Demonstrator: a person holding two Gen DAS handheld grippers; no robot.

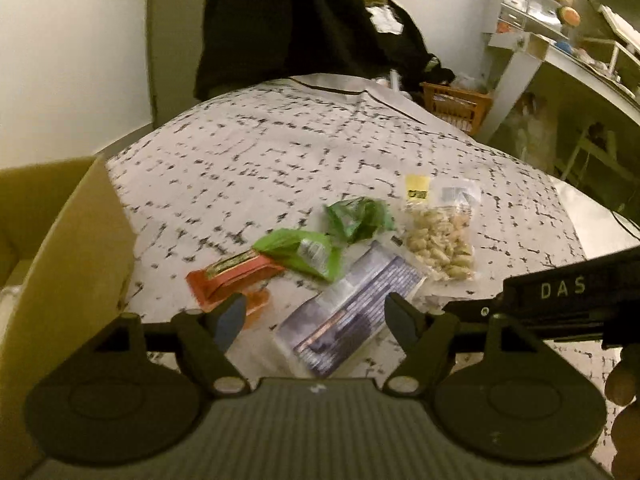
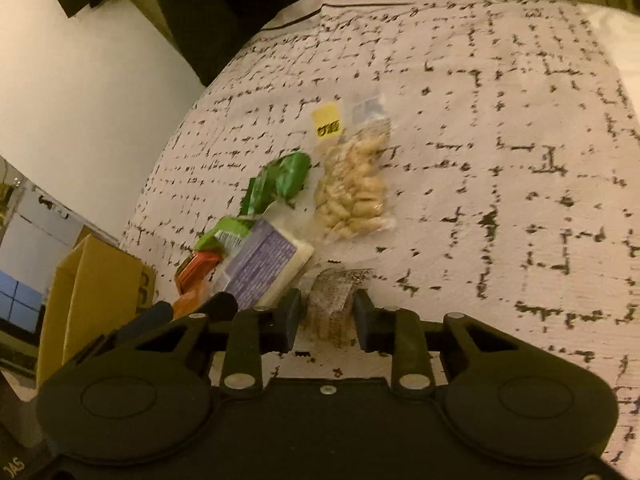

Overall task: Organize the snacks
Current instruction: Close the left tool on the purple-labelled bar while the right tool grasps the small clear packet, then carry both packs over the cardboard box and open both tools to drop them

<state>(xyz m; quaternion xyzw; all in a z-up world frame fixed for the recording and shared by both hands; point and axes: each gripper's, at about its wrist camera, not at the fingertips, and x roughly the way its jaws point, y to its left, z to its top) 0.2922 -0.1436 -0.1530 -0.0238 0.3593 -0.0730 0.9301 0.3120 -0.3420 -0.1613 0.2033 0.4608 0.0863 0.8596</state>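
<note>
Snacks lie clustered on the patterned cloth (image 2: 500,120). In the right wrist view, low centre, the right gripper (image 2: 327,316) has its jaws drawn close around a small clear packet (image 2: 334,300), pads at its sides; whether they press it cannot be told. Above it lie the purple packet (image 2: 264,264) and nut bag (image 2: 352,192). In the left wrist view the left gripper (image 1: 316,316) stands apart, empty, over the purple packet's near end, the orange bar (image 1: 232,280) at its left finger. A cardboard box (image 1: 72,240) fills the frame's left.
</note>
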